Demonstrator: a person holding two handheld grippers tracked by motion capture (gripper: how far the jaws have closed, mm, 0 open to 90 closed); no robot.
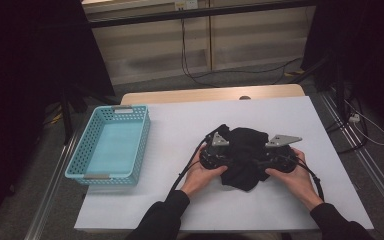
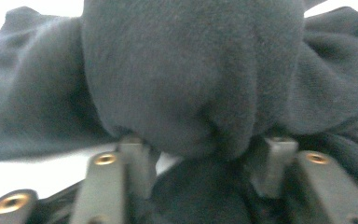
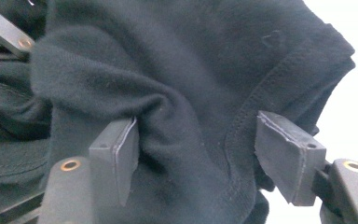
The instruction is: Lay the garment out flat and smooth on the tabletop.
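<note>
The high view looks forward and down from above the person's side of the surface (image 1: 180,120), from well back. Each gripper view sits just behind its own jaws and looks along them at very close range. All three views share the black cloth (image 1: 245,155): bunched between the left gripper's jaws (image 2: 191,84), folded between the right gripper's jaws (image 3: 191,154).

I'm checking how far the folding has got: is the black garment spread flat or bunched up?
Bunched up. The black garment lies in a crumpled heap on the white table, its folds bulging between both grippers' jaws.
</note>
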